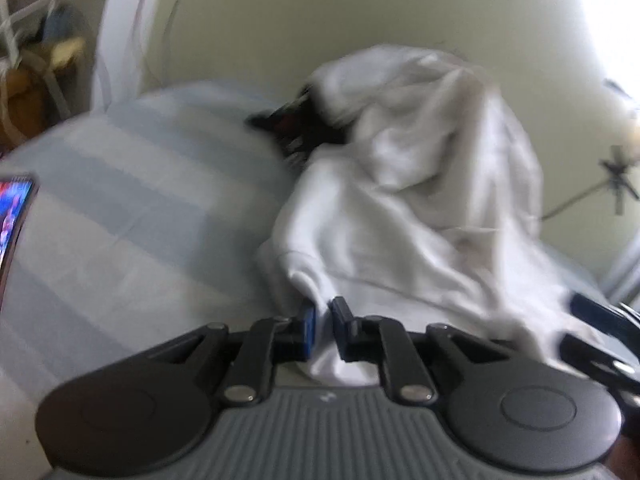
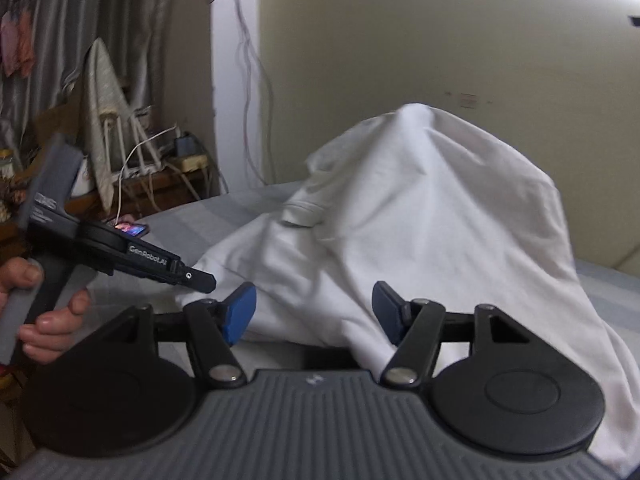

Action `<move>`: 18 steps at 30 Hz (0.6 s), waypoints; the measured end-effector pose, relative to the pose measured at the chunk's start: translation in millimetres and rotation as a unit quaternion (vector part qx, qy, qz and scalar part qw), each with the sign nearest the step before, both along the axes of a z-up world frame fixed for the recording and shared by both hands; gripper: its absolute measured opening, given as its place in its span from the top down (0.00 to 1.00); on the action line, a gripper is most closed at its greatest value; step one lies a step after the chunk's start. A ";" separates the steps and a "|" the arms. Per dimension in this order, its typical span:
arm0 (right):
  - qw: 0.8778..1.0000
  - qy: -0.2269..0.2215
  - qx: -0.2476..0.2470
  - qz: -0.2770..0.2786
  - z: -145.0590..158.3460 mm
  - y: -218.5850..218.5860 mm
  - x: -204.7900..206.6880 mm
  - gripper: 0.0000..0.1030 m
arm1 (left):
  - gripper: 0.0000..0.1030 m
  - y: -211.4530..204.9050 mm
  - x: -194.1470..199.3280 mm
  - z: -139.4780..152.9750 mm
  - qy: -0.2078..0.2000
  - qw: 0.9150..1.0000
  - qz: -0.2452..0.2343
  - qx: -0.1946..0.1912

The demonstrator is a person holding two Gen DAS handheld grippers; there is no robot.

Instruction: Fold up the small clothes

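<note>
- Shirt (image 2: pixel 420 216), white, heaped in a tall mound on the striped bed (image 1: pixel 132 208); in the right wrist view its peak stands against the wall (image 2: pixel 400 40) and its folds spill toward both grippers.
- Left gripper (image 1: pixel 325 316): I see its blue pads (image 1: pixel 309 320) pressed together on a fold of the shirt's near edge, cloth pinched between them and bunching below the fingers.
- Right gripper (image 2: pixel 314 312): my jaws stand spread wide, pads apart, with the shirt's lower edge lying between and under them; neither pad presses the cloth.
- Hand (image 2: pixel 36 320), at the left of the right wrist view, wraps the grey handle of the left gripper, whose black fingers reach to the shirt's edge.
- Phone (image 2: pixel 132 229), screen lit, lies on the bed beyond the left gripper, apart from the shirt.
- Dark item (image 1: pixel 296 128), partly buried under the far side of the mound in the left wrist view; too blurred for me to identify.
</note>
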State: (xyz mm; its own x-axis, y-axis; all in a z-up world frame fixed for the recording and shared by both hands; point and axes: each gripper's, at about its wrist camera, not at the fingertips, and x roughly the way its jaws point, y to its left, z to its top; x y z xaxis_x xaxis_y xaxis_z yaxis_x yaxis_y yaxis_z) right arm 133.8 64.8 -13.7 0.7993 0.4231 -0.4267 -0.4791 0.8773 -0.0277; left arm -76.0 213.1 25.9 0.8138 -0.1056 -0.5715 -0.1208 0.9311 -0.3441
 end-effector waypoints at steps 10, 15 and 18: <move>0.998 0.012 0.056 0.024 23.1 -25.5 13.3 0.19 | 0.93 -135.0 -110.8 31.1 -0.230 0.916 -0.279 0.172; 0.995 0.059 0.044 0.064 18.0 -15.6 23.4 0.16 | 0.88 -177.1 -128.1 17.3 -0.233 0.876 -0.356 0.226; 0.995 0.062 0.031 0.068 15.7 -3.1 31.1 0.16 | 0.78 -162.1 -134.0 17.8 -0.220 0.890 -0.337 0.215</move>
